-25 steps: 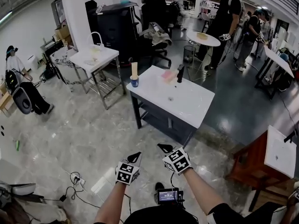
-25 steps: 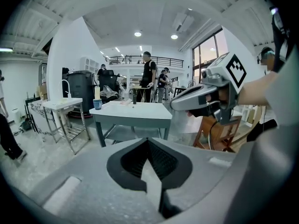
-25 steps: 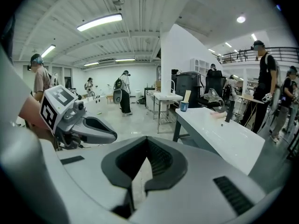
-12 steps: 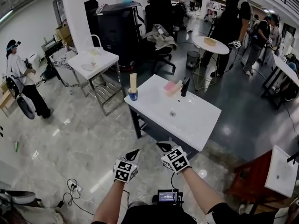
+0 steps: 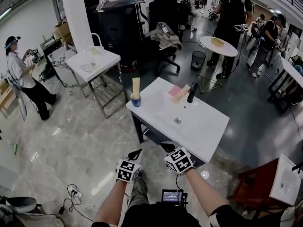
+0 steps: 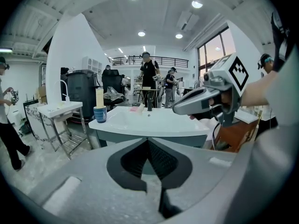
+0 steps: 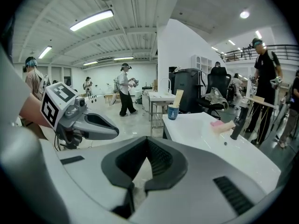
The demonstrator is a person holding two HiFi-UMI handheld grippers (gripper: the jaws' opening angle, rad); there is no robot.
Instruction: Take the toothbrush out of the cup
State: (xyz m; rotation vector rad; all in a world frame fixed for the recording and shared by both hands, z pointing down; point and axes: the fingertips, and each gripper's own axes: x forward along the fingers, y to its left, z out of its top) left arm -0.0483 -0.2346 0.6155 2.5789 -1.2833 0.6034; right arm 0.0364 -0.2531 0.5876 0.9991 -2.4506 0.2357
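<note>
A blue cup [image 5: 136, 100] stands at the near left corner of the white sink-top table [image 5: 199, 126], with a tall cream toothbrush [image 5: 136, 85] upright in it. The left gripper view shows the cup [image 6: 100, 114] and toothbrush [image 6: 99, 97] far ahead. The right gripper view shows them too, the cup [image 7: 173, 111] below the toothbrush [image 7: 178, 97]. My left gripper [image 5: 138, 152] and right gripper [image 5: 166, 148] hang side by side over the floor, short of the table's near edge. Both are shut and hold nothing.
A black faucet [image 5: 191, 92] and a pink block [image 5: 174, 91] sit at the table's back. A second white table [image 5: 92, 60], a black cabinet [image 5: 116, 25] and a round table [image 5: 216, 41] stand beyond. A person [image 5: 19, 79] is at the left. Cables [image 5: 75, 189] lie on the floor.
The sink-top table has drawn closer and lower in the head view as I walk toward it. Both grippers stay shut and side by side.
</note>
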